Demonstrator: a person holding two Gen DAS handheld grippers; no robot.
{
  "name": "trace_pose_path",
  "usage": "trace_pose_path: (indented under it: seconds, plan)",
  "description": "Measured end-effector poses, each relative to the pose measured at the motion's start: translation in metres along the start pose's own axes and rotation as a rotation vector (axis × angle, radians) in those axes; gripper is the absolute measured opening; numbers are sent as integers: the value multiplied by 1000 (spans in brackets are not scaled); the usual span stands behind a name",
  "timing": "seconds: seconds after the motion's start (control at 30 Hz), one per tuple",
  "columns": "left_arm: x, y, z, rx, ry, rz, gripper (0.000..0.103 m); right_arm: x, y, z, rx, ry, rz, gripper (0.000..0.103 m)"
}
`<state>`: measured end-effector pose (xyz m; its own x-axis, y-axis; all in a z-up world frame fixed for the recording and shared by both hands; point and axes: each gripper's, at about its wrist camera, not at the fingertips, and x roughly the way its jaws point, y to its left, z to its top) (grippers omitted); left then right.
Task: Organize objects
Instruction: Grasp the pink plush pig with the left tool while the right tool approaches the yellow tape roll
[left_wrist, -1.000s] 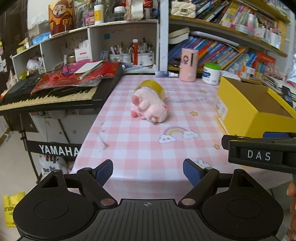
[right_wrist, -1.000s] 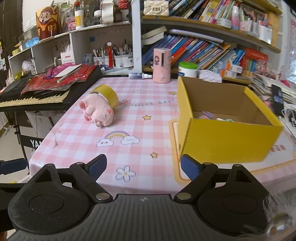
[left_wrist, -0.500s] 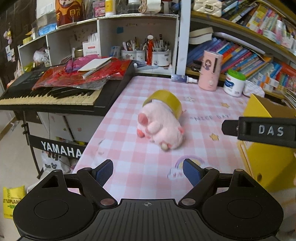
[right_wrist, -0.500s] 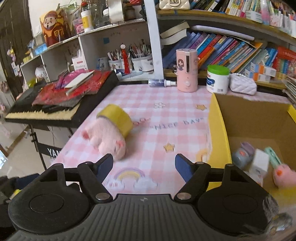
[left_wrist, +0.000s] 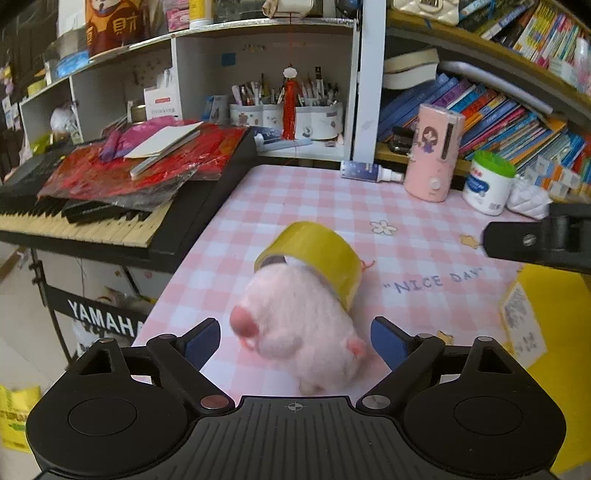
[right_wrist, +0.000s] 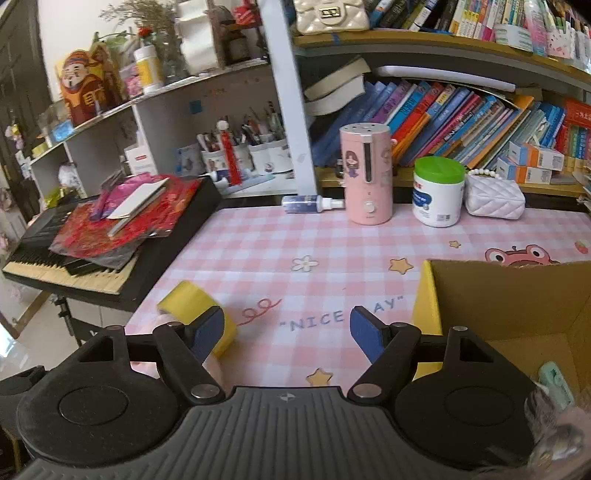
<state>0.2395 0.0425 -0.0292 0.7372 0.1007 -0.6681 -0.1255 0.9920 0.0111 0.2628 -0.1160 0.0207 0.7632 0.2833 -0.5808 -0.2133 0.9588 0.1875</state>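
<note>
Plainly legible, white capitals spell "YAMAHA" on the stand of the black electronic keyboard (left_wrist: 110, 236) beside the desk (left_wrist: 406, 258), whose pink-and-white checked cloth carries the blue words "NICE DAY" in quotation marks; in the right wrist view the middle of "DAY" is covered by a blue pad. Print on the white tub with a green lid (right_wrist: 437, 192) and on the book spines behind is too small to read. Nearer the camera, the left claw (left_wrist: 295, 341) is released and its jaws are opening, with the fluffy pink plush toy (left_wrist: 299, 332) lying between the blue pads, neither pad pressing on it. A roll of yellow tape (left_wrist: 317, 258) leans against the toy's far end, touching it. To the right, the right claw (right_wrist: 284, 334) also stands released over bare cloth, gripping nothing, between the tape roll and the yellow cardboard box (right_wrist: 428, 306). Only a corner of the box's inside shows, and a pale green item there is cut off. Blur softens the toy's face, so its features are hard to make out.
</note>
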Motion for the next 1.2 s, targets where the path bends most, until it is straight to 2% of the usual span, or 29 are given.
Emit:
trace_pose_path:
  seconds: [0.13, 0.3, 0.4, 0.47, 0.53, 0.63, 0.73, 0.87, 1.0, 1.17, 1.2]
  plan:
    - [23, -2, 5, 3, 24, 49, 96, 11, -5, 7, 3, 7, 11, 74]
    - [54, -2, 10, -47, 88, 13, 96, 23, -7, 14, -4, 19, 11, 74]
    - [69, -6, 6, -18, 124, 30, 95, 32, -8, 16, -10, 31, 9, 74]
    - [72, -3, 2, 7, 137, 13, 91, 38, -6, 17, -10, 45, 15, 74]
    - [66, 3, 1, -2, 130, -20, 82, 44, -2, 18, -21, 59, 30, 75]
    - [51, 15, -2, -12, 147, -48, 79, 50, 9, 19, -59, 67, 71, 79]
    - [29, 31, -15, -37, 157, -16, 79, 58, 21, 19, -100, 82, 115, 84]
    - [5, 52, -30, -118, 185, 14, 79, 83, 48, 13, -215, 167, 187, 86]
    - [-14, 63, -36, -169, 166, 40, 79, 109, 79, 8, -312, 176, 185, 86]
    - [-30, 70, -35, -196, 128, 69, 79, 148, 113, 10, -394, 131, 174, 79]
    - [-34, 71, -35, -199, 123, 71, 79, 157, 119, 10, -419, 124, 168, 69]
